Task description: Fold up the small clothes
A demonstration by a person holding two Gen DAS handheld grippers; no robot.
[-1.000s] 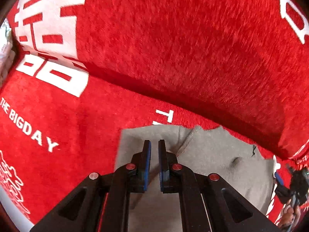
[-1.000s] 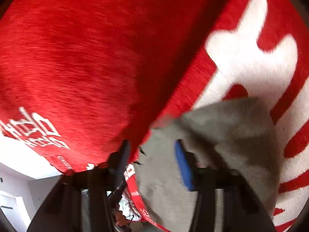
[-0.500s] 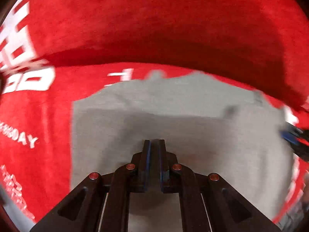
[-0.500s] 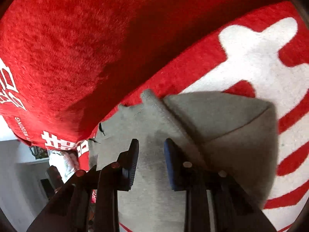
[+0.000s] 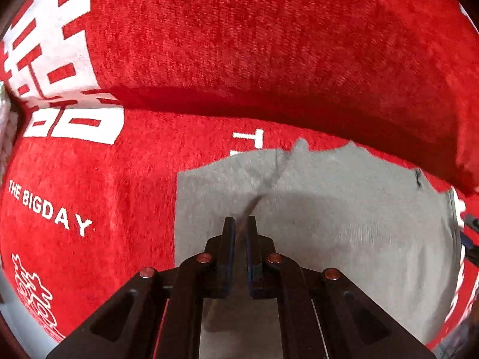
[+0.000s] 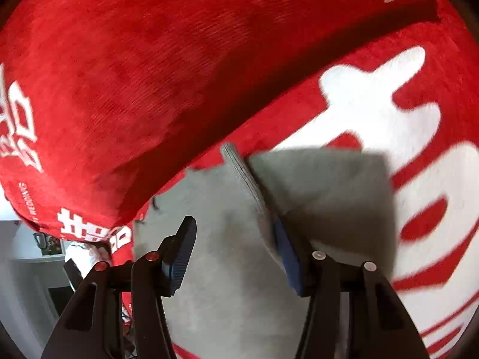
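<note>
A small grey garment lies flat on a red cloth with white print. My left gripper sits low over its left part, jaws nearly closed with a narrow gap, and a raised crease of grey fabric runs up from the tips. In the right wrist view the same grey garment shows a folded flap on the right with a ribbed hem edge. My right gripper is open wide over the garment, its right blue pad against the flap's fold.
A red cushion or raised fold of the red cloth rises just behind the garment. White lettering "THE BIGDAY" lies to the left. A room floor and furniture show past the cloth's edge at lower left.
My right gripper opened from nearly closed to wide and let go of the folded flap. My left gripper pulled back over the garment, jaws unchanged.
</note>
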